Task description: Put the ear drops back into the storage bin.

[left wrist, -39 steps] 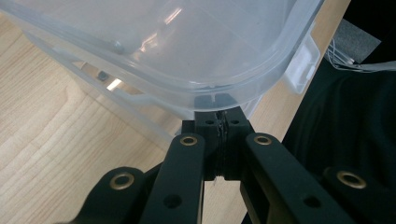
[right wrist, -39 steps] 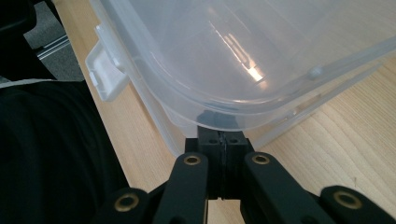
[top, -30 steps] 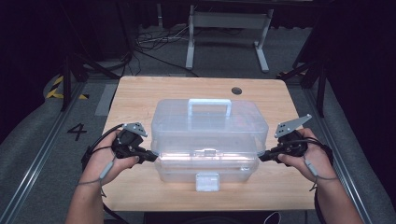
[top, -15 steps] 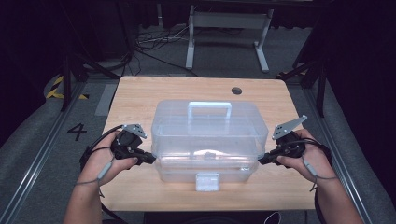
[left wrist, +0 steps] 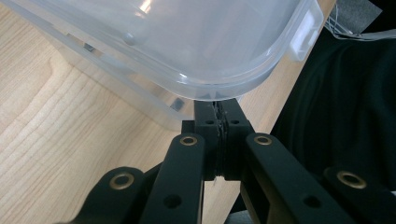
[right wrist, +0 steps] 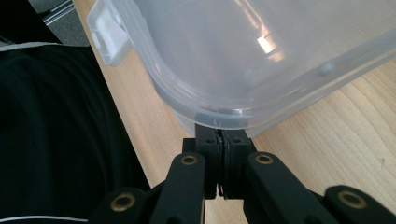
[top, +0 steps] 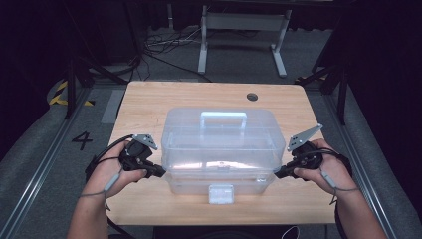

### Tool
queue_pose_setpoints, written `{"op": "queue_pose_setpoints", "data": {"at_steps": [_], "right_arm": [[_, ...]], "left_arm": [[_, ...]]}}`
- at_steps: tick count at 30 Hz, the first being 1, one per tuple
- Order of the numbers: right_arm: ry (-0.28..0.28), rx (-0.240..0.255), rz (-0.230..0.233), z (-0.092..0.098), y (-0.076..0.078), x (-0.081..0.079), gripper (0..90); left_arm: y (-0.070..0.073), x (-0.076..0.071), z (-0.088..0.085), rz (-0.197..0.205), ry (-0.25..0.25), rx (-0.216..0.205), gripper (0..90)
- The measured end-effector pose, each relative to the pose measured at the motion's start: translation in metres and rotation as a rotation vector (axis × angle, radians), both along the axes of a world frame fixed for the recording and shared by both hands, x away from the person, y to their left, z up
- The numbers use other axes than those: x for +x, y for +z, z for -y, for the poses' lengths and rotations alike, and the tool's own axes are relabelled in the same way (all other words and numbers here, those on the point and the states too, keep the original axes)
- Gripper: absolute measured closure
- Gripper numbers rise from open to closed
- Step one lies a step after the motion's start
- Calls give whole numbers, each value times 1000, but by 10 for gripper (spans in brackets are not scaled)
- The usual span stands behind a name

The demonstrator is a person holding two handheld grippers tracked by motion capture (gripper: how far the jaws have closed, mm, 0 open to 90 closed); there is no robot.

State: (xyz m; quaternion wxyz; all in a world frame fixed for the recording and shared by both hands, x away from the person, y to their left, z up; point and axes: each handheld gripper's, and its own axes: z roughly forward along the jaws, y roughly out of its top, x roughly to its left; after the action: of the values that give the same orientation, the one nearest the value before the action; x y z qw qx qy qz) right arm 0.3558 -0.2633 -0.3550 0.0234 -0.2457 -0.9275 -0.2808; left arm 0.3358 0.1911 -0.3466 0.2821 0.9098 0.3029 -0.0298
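A clear plastic storage box (top: 219, 144) with a top handle (top: 223, 119) and a white front latch (top: 220, 193) stands in the middle of the wooden table (top: 149, 99). My left gripper (top: 160, 172) is shut, its tips tucked under the lid's rim at the box's left end. At the right end my right gripper (top: 278, 173) is shut too and meets the rim the same way. In the left gripper view the closed left gripper (left wrist: 218, 109) sits just beneath the lid (left wrist: 187, 42). The right gripper view shows the right gripper (right wrist: 222, 135) pressed together below the lid (right wrist: 261, 56).
A round hole (top: 252, 96) sits in the table's far right part. Beyond the far edge are a metal stand (top: 239, 30) and floor cables (top: 164, 45). A "4" mark (top: 82, 140) is on the floor at the left. The person's dark clothing (left wrist: 345, 116) is close to the near edge.
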Motion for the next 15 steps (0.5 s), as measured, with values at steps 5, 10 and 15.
{"op": "queue_pose_setpoints", "data": {"at_steps": [5, 10, 15], "right_arm": [[7, -12, -10, -1, -2, 0, 883], [9, -18, -18, -1, -3, 1, 883], [17, -37, -32, -3, -6, 1, 883]], "left_arm": [[-1, 0, 0, -9, -4, 8, 885], [-2, 0, 1, -15, -10, 14, 885], [-4, 0, 1, -25, -15, 23, 883]]}}
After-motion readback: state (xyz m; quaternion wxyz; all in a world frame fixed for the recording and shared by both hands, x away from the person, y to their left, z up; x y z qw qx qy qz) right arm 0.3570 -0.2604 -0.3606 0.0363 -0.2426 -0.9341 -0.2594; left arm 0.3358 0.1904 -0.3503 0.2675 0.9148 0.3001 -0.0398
